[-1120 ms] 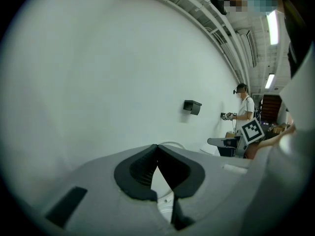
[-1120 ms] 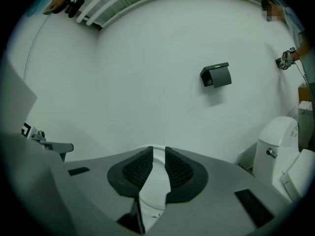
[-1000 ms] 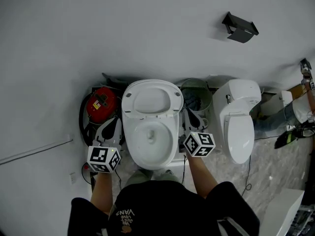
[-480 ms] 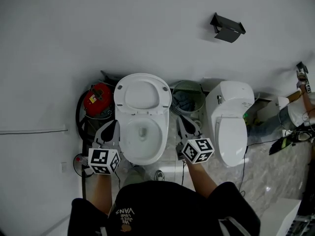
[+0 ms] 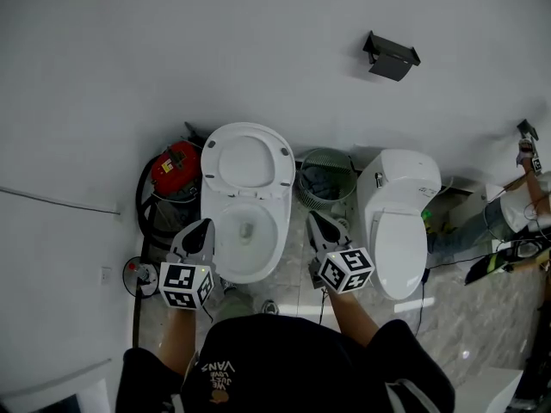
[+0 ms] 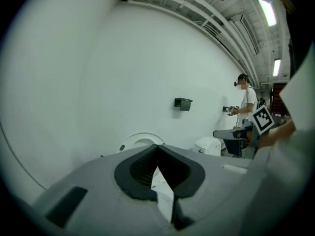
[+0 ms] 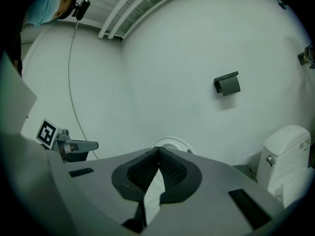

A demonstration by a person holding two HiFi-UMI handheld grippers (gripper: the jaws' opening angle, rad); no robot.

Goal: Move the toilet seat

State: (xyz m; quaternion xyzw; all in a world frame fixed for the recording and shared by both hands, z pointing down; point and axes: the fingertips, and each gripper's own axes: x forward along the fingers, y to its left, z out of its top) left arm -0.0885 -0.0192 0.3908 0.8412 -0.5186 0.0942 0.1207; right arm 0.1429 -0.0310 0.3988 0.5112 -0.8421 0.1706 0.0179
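The white toilet (image 5: 244,231) stands against the wall with its seat and lid (image 5: 248,162) raised, and the bowl shows open below them. My left gripper (image 5: 201,227) hangs to the left of the bowl's front, shut and empty. My right gripper (image 5: 314,221) is to the right of the bowl, also shut with nothing in it. Neither touches the toilet. In the left gripper view the shut jaws (image 6: 157,149) point at the raised lid (image 6: 140,140). In the right gripper view the shut jaws (image 7: 158,150) cover most of the lid (image 7: 172,142).
A second white toilet (image 5: 398,218) with its lid down stands to the right, with a mesh wastebasket (image 5: 325,177) between the two. A red canister with a hose (image 5: 176,166) sits left of the bowl. A black paper holder (image 5: 390,56) hangs on the wall. Another person (image 6: 246,102) stands at far right.
Both grippers have drawn back from the toilet's sides toward the person who holds them, staying shut. The seat and lid have stayed raised.
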